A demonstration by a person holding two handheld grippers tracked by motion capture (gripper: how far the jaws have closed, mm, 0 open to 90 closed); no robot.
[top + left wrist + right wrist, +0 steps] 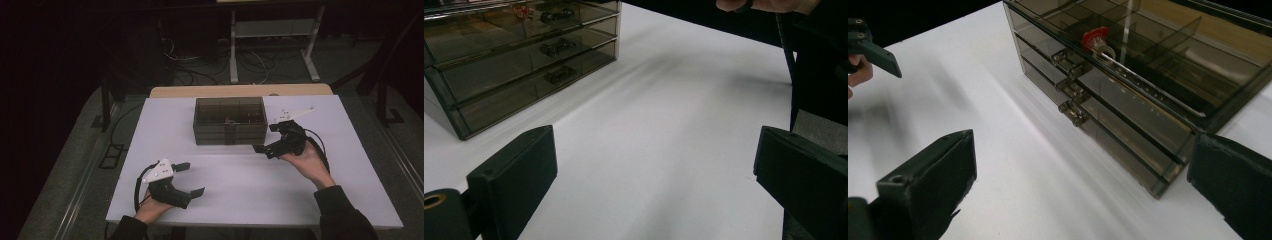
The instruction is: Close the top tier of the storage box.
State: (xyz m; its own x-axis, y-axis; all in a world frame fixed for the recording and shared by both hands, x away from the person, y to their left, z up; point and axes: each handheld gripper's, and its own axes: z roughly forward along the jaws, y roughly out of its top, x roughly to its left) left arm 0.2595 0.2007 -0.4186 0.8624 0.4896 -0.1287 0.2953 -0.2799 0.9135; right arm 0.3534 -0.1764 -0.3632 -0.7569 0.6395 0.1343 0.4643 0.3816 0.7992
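A dim room surrounds a white table (pixel 240 190) that carries a smoked, see-through drawer box (pixel 230 120) toward its far middle. The right gripper (pixel 267 137) sits just beside the box's front right corner, its jaws standing wide apart with nothing between them; in the right gripper view one jaw lies level with that corner and the other over bare tabletop. The left gripper (pixel 192 177) rests well apart from the box, near the table's front edge on the box's left side, its jaws also spread wide and holding nothing. The box has three shallow drawers, each with a small handle (pixel 1073 92) at the middle of its front, and a divided top tray in which a small red thing (pixel 1095 37) lies; what it is cannot be made out through the tinted wall. The drawers' contents are hard to read through the dark plastic. Both forearms are cut off at the bottom edge of the high view. Beyond the box a wooden board edge (pixel 240 91) shows behind the table, and farther back a white desk frame (pixel 272 45) and loose cables (pixel 250 60) lie on a grey floor, the rest lost in shadow.
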